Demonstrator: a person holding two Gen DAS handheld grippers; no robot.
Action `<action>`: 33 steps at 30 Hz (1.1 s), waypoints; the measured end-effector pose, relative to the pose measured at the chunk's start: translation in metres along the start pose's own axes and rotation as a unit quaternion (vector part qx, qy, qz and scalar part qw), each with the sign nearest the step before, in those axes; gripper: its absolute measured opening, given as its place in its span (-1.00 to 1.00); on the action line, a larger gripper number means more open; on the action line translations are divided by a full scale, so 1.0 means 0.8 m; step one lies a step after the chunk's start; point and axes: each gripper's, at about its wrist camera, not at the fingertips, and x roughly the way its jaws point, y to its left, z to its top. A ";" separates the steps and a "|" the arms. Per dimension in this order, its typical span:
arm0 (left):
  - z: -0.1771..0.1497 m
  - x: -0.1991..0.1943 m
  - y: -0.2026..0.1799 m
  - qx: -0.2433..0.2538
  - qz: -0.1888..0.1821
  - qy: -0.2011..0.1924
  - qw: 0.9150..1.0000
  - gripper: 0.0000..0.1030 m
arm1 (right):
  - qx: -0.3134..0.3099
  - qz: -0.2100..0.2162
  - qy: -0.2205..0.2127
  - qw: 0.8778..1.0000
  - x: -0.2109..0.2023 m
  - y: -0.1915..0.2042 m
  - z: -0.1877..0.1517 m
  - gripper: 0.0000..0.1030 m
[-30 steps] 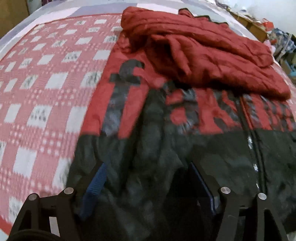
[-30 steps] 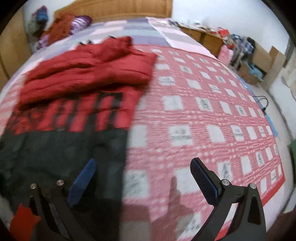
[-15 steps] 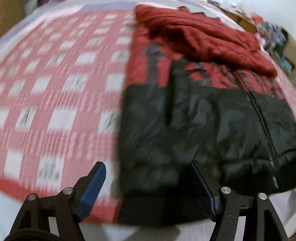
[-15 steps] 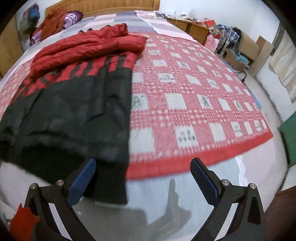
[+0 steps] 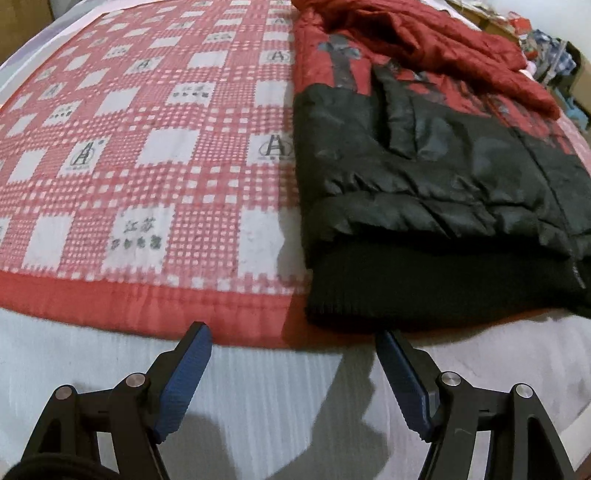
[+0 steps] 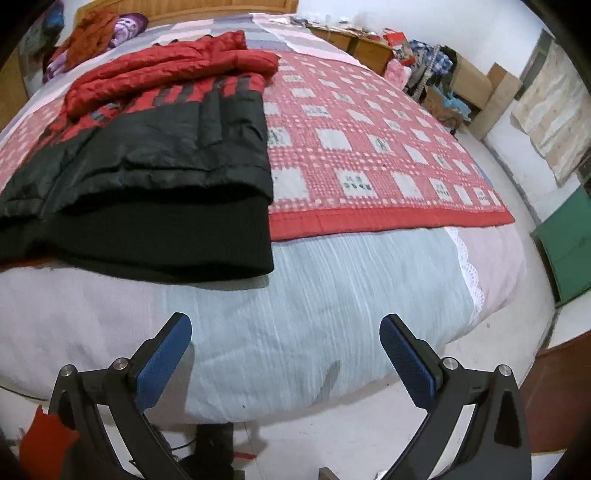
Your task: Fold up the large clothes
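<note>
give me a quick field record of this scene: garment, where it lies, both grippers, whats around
garment: red and black padded jacket, sleeves folded across its red upper part
hem: black ribbed band at the near edge, both corners free
surface: red checked blanket over a pale sheet on a bed
left gripper: open, empty, just short of the hem's left corner
right gripper: open, empty, over the pale sheet, short of the hem's right corner
surroundings: clothes pile by the headboard, cardboard boxes along the wall

Glossy quilted jacket (image 5: 424,155) with matt ribbed knit hem (image 5: 424,284) lies on woven checked blanket (image 5: 147,147).
</note>
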 end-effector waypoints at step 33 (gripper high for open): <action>0.088 -0.007 -0.026 -0.007 0.019 -0.090 0.996 0.50 | -0.025 -0.014 -0.012 1.000 0.036 0.002 0.012 0.99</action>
